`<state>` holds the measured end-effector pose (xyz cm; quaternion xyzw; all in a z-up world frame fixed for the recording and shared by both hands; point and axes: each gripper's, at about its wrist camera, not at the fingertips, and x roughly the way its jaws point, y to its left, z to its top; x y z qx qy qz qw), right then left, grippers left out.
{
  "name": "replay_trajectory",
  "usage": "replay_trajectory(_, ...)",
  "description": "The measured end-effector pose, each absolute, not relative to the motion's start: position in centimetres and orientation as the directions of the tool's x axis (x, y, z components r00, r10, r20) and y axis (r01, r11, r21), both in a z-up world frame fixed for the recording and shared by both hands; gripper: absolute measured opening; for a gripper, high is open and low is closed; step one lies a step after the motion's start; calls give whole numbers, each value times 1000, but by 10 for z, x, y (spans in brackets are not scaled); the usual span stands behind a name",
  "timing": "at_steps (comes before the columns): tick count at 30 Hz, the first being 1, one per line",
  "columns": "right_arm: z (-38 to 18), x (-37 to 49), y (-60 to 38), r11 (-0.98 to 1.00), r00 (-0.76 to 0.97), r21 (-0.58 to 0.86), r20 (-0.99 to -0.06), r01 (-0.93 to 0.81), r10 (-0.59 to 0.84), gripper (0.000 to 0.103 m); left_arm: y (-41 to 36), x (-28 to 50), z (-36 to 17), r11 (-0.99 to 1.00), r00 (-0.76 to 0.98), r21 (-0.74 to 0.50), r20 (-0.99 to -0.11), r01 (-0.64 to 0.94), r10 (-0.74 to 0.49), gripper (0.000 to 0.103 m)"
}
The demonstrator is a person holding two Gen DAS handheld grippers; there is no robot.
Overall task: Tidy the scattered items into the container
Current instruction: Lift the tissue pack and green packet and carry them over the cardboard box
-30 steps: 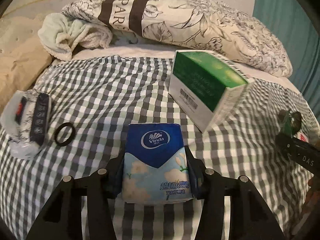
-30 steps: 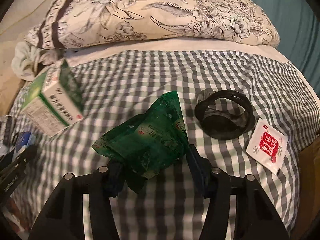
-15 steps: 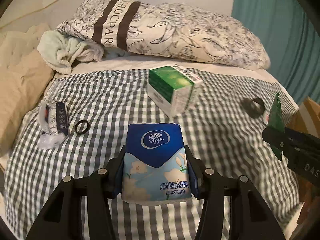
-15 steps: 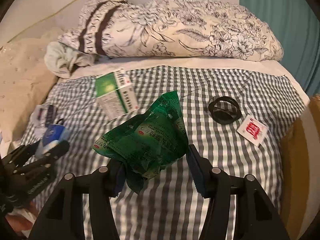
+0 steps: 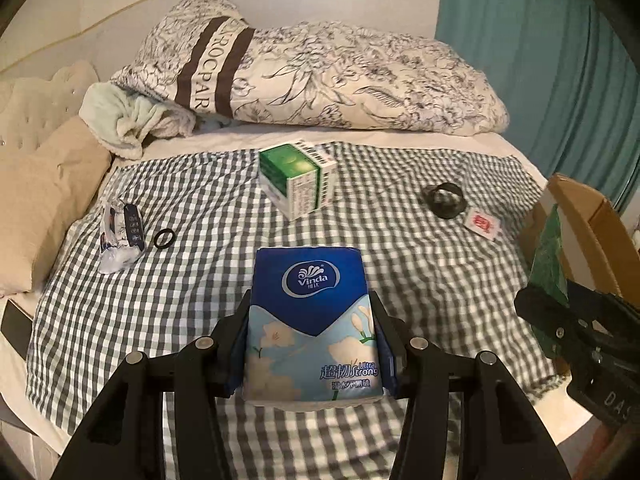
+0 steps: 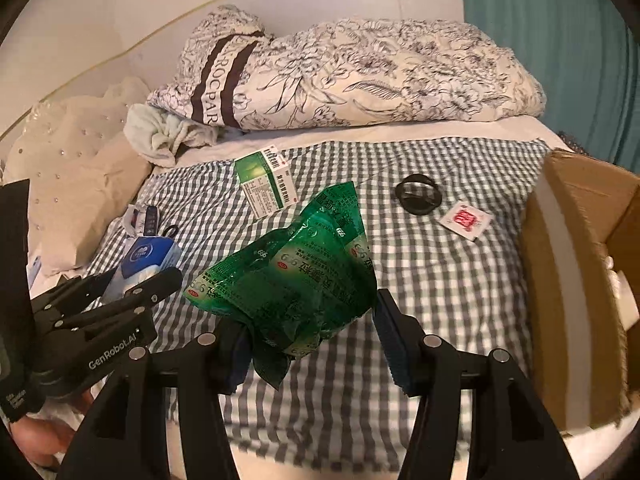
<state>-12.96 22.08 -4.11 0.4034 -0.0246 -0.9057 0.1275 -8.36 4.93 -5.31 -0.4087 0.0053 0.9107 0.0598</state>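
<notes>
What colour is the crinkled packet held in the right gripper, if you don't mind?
Green, with white print; the packet shows best in the right wrist view.

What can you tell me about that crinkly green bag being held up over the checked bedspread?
The crinkly green plastic bag is glossy and translucent, printed with white characters, "999" and small red marks. It looks soft, creased and partly collapsed. It is lifted clear of the grey-and-white checked bedspread, tilted, one corner pointing up. The right gripper pinches its twisted lower end; the left finger clearly presses it, while contact at the other is unclear. In the left wrist view it shows edge-on.
</notes>
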Motion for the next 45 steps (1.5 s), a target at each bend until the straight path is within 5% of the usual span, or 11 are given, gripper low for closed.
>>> replay_trajectory(29, 17, -87, 419, -995, -749, 98, -662, -34, -40, 55, 276, -52, 4, -888, -620, -13, -712, -460, 331, 53)
replay_trajectory(45, -11, -109, 546, -962, -710, 128, -699, -239, 84, 55, 402, -54, -35, -775, -497, -2, -766, -632, 407, 53)
